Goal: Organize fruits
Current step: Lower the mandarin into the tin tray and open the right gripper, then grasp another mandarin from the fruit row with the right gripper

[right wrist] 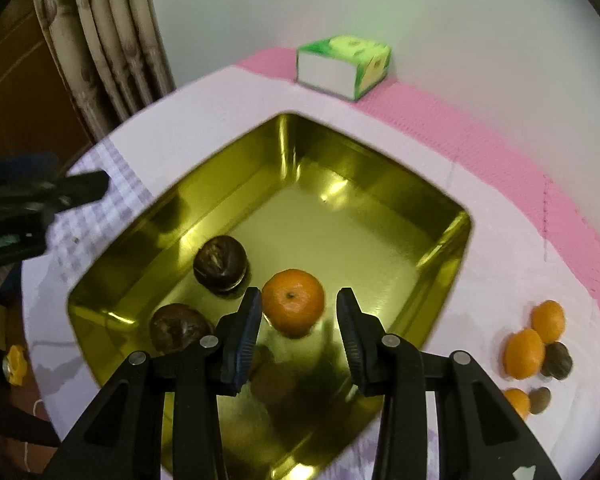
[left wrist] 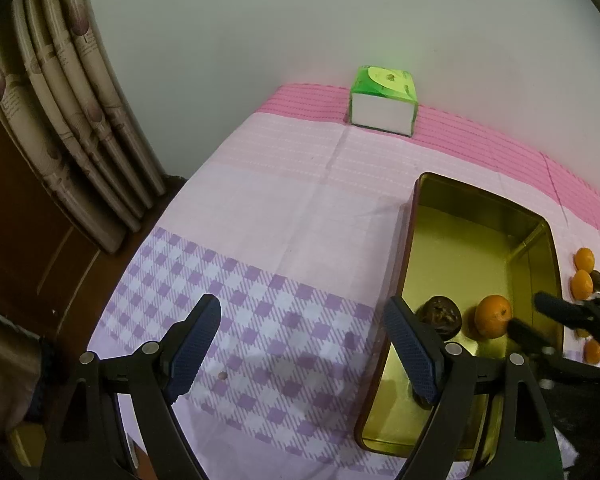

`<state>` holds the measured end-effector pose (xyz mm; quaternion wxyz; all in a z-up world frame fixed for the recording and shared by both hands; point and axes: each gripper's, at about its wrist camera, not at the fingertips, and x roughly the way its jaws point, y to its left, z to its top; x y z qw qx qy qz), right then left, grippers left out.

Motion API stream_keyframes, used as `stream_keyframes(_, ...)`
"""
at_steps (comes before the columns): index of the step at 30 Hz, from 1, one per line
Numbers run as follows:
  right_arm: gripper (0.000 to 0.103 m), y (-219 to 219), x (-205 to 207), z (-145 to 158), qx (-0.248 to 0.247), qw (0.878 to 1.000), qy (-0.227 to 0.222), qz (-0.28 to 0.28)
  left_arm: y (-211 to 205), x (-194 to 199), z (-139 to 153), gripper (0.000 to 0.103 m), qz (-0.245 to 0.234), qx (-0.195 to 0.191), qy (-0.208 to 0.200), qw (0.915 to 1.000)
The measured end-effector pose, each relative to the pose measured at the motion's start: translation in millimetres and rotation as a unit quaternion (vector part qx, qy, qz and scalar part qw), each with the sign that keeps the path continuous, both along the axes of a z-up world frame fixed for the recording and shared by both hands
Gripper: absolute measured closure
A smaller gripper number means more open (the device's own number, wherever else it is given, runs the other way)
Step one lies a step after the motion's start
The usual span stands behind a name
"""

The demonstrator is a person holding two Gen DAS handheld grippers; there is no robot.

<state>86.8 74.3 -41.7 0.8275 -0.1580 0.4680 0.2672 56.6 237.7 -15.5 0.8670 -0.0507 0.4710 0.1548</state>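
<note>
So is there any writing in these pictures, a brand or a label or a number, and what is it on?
None can be read.
Green and white box at the back of the table: printed pictures on its top and side, any lettering too blurred to read.
Curtain: a faint printed pattern, possibly script, too small to tell.
Gold tin, fruit and cloth: no writing visible.

Gold, orange and pink fill your view.
You've got a shiny gold metal tray, a round orange mandarin, dark brown fruits, a pink-and-lilac checked cloth, and a green-white box.
</note>
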Motion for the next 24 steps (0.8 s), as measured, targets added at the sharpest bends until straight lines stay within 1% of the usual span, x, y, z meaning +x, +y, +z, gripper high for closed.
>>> stream_keyframes(5,0.066,-39.1,-14.9,22.2,0.025,0.999,-0.012,-0.029,-4.8,-0.8,2.1,0.019,-0.009,0.005,-0.005,0.9999)
stream_keyframes(9,0.066,-79.3,-25.1,27.1,0.02,0.998,-0.019,-0.063,-10.1,-1.6,3.2,0.019,-0.017,0.013,-0.005,0.9997)
stream_keyframes(11,0.066,-102.6,-28.8,26.1,0.012,0.996,-0.022,-0.084,-11.3,-1.6,3.4,0.019,-0.019,0.015,-0.004,0.9997)
stream_keyframes(17,0.066,-166.7,-38.5,15.4,0.012,0.989,-0.008,-0.149,-13.3,-0.7,0.9,0.019,-0.021,0.017,0.003,0.9996)
stream_keyframes(20,0.066,-186.9,-40.8,7.6,0.016,0.986,0.004,-0.167,-17.1,-1.1,0.0,0.019,-0.028,0.016,0.005,0.9995)
stream_keyframes(24,0.066,-202.6,-43.0,-3.7,0.019,0.983,0.012,-0.182,-25.3,-0.4,-1.9,0.019,-0.042,0.022,0.009,0.9988)
